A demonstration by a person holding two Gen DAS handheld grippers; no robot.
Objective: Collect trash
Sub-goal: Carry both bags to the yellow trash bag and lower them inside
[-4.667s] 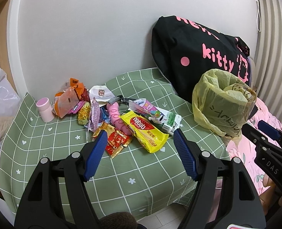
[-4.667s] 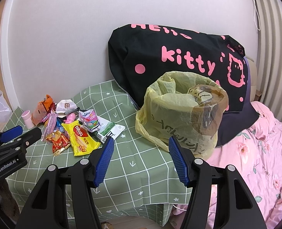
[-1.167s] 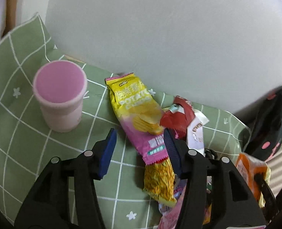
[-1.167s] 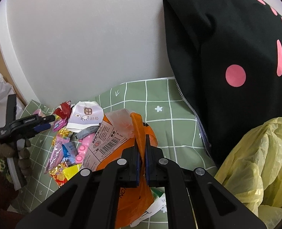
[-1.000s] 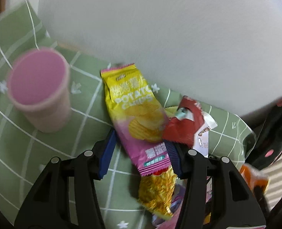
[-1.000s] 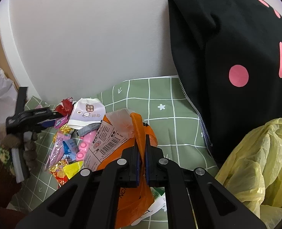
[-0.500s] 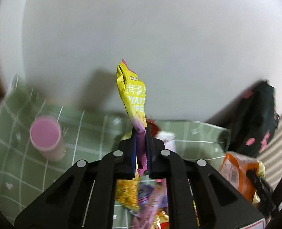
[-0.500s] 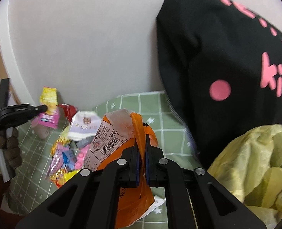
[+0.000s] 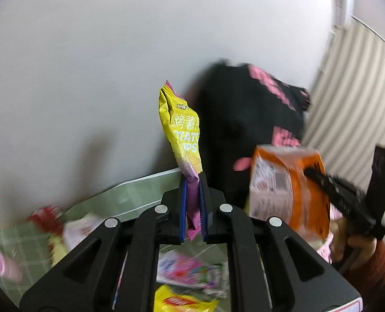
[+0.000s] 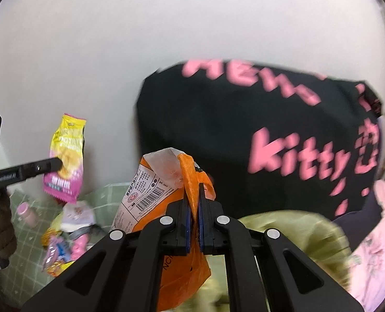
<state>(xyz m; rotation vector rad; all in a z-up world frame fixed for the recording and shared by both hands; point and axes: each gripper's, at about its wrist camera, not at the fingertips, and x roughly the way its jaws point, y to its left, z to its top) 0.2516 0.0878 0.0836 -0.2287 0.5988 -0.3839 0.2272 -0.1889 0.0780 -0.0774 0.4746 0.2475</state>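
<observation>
My left gripper (image 9: 192,184) is shut on a yellow and pink potato chips wrapper (image 9: 183,135) and holds it up in the air; the wrapper also shows in the right wrist view (image 10: 67,156). My right gripper (image 10: 192,189) is shut on an orange wrapper (image 10: 151,197) and holds it above the yellow trash bag (image 10: 296,231); the orange wrapper also shows in the left wrist view (image 9: 286,182). More wrappers (image 10: 62,234) lie on the green checked tablecloth (image 10: 20,265).
A black Hello Kitty bag (image 10: 244,135) leans on the white wall behind the trash bag. A pink cup (image 10: 27,212) stands at the table's left. Pink bedding (image 10: 374,247) lies at the right. Loose wrappers (image 9: 190,273) lie under the left gripper.
My left gripper shut on the chips wrapper, lifted it off the table and swung right. My right gripper carried the orange wrapper right, over the yellow bag.
</observation>
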